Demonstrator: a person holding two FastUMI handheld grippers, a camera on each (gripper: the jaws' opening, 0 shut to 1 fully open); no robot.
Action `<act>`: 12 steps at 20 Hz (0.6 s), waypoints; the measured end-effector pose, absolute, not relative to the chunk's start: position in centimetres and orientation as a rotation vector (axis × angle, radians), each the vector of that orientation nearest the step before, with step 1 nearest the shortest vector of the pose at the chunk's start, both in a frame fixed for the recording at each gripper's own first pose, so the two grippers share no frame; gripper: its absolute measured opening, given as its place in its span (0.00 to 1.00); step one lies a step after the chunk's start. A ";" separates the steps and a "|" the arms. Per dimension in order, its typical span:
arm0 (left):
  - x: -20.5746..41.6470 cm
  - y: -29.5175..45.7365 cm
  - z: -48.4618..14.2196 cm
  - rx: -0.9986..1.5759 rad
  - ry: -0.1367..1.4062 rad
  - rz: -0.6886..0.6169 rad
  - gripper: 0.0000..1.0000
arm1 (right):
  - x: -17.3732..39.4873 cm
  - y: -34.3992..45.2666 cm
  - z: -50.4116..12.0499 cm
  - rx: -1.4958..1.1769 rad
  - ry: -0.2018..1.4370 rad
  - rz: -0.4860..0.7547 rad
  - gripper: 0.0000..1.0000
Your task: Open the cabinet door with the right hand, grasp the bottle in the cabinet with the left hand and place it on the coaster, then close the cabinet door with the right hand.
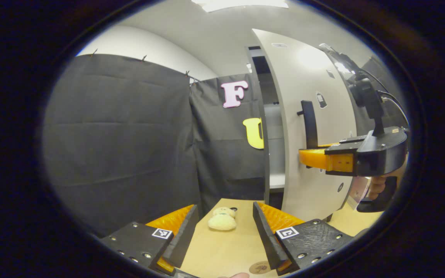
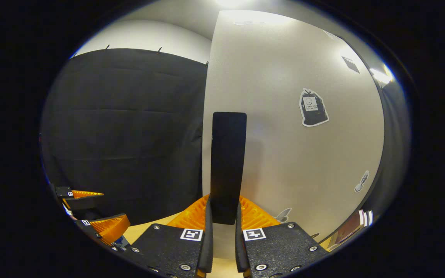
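The white cabinet door (image 1: 315, 88) stands ajar, and a strip of the cabinet's inside (image 1: 276, 131) with a pale shelf shows past its edge. No bottle can be made out in that gap. My right gripper (image 2: 225, 200) is shut on the door's black vertical handle (image 2: 228, 154). In the left gripper view the right gripper (image 1: 304, 156) reaches in from the right, held by a hand, and clasps that handle (image 1: 309, 123). My left gripper (image 1: 225, 206) hovers open over the wooden table (image 1: 222, 251), holding nothing. A round brown coaster (image 1: 260, 267) lies just below its right finger.
A small cream plush toy (image 1: 222, 221) sits on the table between my left fingers, farther back. Black cloth walls close the left and rear. The left gripper (image 2: 91, 218) appears low at the left of the right gripper view. Stickers (image 2: 313, 108) mark the door (image 2: 292, 162).
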State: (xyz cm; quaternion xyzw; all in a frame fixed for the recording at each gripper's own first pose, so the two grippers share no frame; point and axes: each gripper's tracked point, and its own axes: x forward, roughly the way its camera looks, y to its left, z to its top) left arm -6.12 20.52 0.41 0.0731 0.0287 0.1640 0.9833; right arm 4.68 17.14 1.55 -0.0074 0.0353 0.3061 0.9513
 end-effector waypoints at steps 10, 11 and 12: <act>-1.1 21.6 0.8 0.142 0.068 0.267 0.85 | -0.1 12.2 1.1 0.032 0.077 0.652 0.23; -0.5 21.9 0.3 0.133 0.081 0.265 0.85 | -0.5 11.6 1.0 0.034 0.080 0.646 0.23; -0.1 22.2 -0.1 0.120 0.089 0.261 0.82 | -1.0 11.0 1.0 0.037 0.082 0.638 0.24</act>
